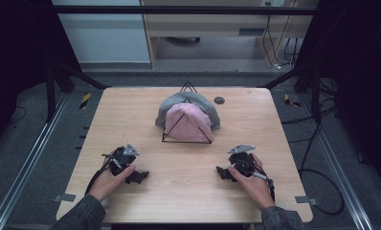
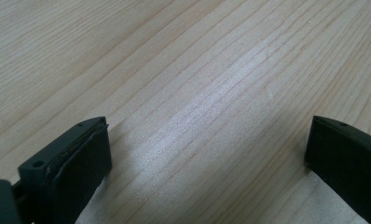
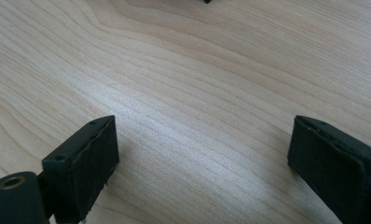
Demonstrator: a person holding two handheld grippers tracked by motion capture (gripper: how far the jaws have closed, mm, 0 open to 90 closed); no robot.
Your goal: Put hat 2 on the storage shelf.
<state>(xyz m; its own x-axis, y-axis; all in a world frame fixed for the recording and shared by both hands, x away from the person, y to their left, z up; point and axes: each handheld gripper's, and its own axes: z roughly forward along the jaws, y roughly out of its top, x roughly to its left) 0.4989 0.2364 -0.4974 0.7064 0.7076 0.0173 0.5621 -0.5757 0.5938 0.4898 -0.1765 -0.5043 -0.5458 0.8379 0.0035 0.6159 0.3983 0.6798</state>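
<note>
- Two hands came in at the near edge of the worktop [image 1: 188, 191], each holding a gripper low over the bare wood.
- The left gripper [image 1: 140, 176] sat near the left front corner, its fingers [image 2: 76, 163] spread wide apart with nothing but wood grain between them.
- The right gripper [image 1: 222, 171] sat opposite, near the right front, pointing inward toward the left one; its fingers [image 3: 88, 163] were likewise wide apart and empty.
- A stretch of bare wood lay between the two grippers, and they were well apart from each other.
- Farther back, about the middle of the worktop, stood a black wire stand [image 1: 186, 139] shaped like a triangular frame, its tip rising behind.
- A pink cap [image 1: 188, 122] rested on that stand, and a grey cap [image 1: 198, 100] lay just behind and partly under it, the two touching.
- A small dark round spot [image 1: 219, 100] lay on the wood just right of the grey cap.
- Beyond the far edge were grey floor, black frame legs [image 1: 54, 81], trailing cables [image 1: 284, 48] and a pale wooden cabinet [image 1: 203, 24].
</note>
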